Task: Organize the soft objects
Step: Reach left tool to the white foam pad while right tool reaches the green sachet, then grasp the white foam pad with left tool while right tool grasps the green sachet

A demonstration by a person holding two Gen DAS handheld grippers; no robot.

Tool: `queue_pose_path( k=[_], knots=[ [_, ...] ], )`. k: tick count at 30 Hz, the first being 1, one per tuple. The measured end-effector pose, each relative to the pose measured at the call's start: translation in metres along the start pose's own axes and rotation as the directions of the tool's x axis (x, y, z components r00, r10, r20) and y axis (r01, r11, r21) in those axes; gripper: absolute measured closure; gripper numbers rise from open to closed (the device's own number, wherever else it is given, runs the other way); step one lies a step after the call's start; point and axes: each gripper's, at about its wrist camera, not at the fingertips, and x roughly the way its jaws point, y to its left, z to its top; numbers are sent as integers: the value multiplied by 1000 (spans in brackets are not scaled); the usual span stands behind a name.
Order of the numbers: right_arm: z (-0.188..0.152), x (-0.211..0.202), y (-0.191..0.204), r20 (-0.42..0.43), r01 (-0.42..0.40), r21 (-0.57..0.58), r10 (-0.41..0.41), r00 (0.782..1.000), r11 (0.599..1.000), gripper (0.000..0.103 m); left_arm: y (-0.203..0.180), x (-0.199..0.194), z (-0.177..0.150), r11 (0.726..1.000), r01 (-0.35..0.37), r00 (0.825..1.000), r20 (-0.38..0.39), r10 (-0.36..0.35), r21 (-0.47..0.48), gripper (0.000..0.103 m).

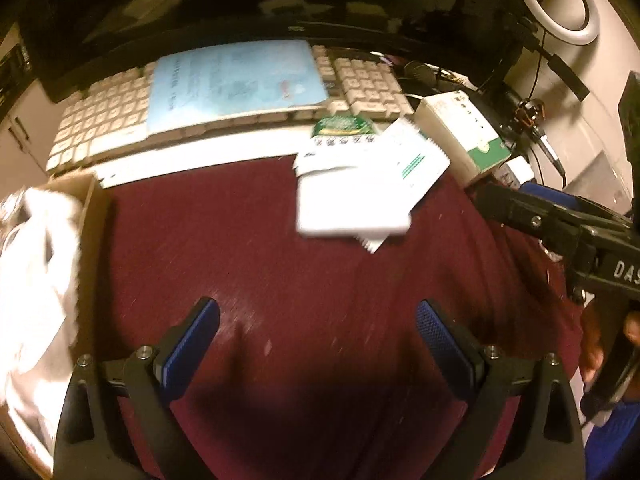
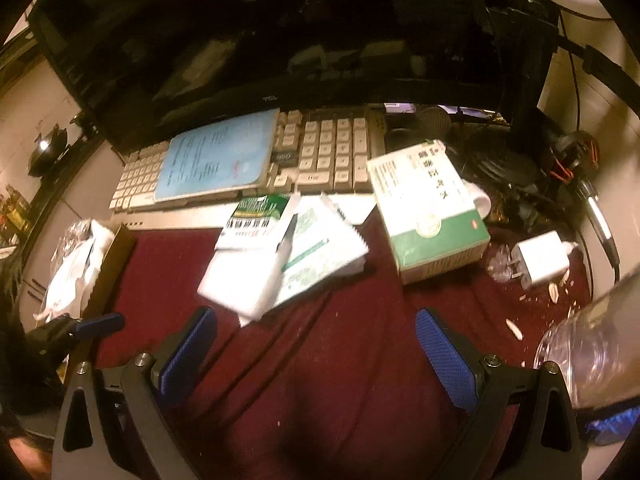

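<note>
White sachets (image 2: pixel 276 256), probably light and limp, overlap mid-cloth (image 2: pixel 320 360); pinch an edge; both grippers (image 1: pixel 318 344) (image 2: pixel 316 350) spread, empty.

Both the left gripper (image 1: pixel 318 338) and the right gripper (image 2: pixel 316 346) had black frames, silver screws and textured blue finger pads (image 1: pixel 192 346); white lettering "DAS" marked one.
</note>
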Motion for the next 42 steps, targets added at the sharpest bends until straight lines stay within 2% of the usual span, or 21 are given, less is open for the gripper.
queue_pose_path(
  k=[6,10,17,20,21,22,29,34,38,42],
  knots=[
    [19,6,-3,-11,-10,22,10,1000,1000,5,-13,22,33,1000,12,1000,24,-12,-1,5],
    [25,8,-3,-8,-4,25,4,1000,1000,5,-18,42,49,1000,22,1000,14,-22,-5,5],
    [32,14,-4,-14,3,37,-2,1000,999,5,-15,67,57,1000,13,1000,-9,-14,-20,5],
    [35,18,-1,-22,-2,35,2,1000,999,7,-6,64,48,999,19,1000,11,-18,-34,9],
    [37,20,3,-26,-3,28,4,1000,1000,9,-3,60,45,999,19,1000,21,-19,-32,20],
    [38,23,6,-29,-4,21,5,1000,1000,11,0,56,42,999,15,1000,25,-14,-31,24],
    [44,46,37,-59,-61,-17,60,996,998,14,23,27,1,999,40,999,1,-40,-33,24],
    [39,70,66,-124,-121,-87,110,986,989,14,34,9,-27,999,41,999,-4,-41,-9,24],
    [33,83,87,-154,-128,-159,103,983,979,14,43,-1,-39,998,52,999,-1,-52,-24,24],
    [30,98,109,-161,-90,-250,50,986,964,14,49,-8,-46,999,46,999,3,-46,-20,24]
  ],
)
